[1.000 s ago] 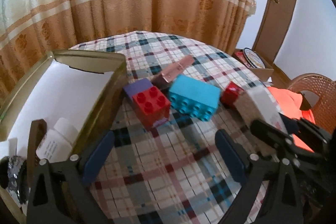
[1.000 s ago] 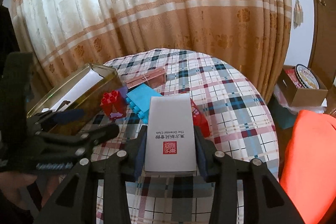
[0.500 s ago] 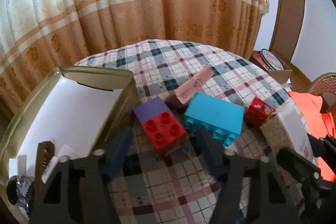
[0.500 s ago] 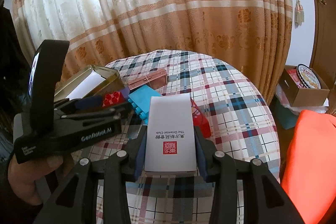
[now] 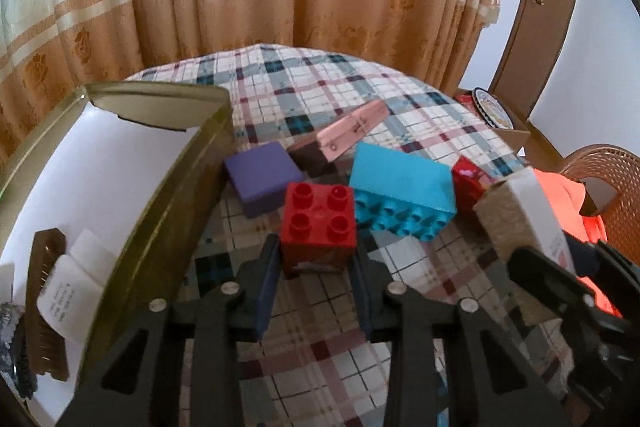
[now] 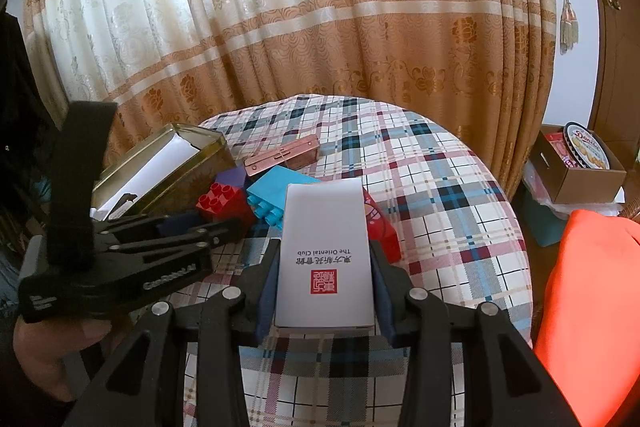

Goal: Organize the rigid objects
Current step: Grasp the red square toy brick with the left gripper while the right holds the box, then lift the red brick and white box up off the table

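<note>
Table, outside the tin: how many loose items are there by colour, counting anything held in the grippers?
Red: 2, red brick and red box
Blue: 1, blue brick
Purple: 1, purple block
Pink: 1, pink case
White: 1, white box
Total: 6

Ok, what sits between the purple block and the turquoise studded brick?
In the left wrist view, the red four-stud brick, flanked by the left claw, plus the dark end of the pink hinged case behind.
</note>
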### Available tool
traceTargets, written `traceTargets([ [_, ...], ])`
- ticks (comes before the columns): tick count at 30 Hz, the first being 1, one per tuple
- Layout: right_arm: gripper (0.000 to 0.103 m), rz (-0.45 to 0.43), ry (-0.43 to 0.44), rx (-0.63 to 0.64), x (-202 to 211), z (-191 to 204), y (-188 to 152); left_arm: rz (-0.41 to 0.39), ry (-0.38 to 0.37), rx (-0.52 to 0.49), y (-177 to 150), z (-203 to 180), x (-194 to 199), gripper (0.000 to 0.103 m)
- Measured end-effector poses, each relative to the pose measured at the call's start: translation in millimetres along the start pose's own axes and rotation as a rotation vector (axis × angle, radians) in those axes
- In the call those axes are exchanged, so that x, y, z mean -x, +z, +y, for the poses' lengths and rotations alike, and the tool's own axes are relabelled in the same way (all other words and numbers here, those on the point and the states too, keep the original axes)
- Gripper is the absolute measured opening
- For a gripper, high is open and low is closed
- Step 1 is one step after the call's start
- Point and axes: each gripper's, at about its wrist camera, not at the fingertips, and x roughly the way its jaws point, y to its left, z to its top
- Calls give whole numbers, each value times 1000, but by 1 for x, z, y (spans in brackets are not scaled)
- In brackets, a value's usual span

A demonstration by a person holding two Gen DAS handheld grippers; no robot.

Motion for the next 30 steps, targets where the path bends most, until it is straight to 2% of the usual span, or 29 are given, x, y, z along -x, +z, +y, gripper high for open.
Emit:
traceTargets([
  [15,44,6,-11,13,-1,2,1,-13,-32,-2,-13,2,11,30],
  [30,44,3,-28,42,-1,5,0,-112,-13,-32,-15,1,33,31],
])
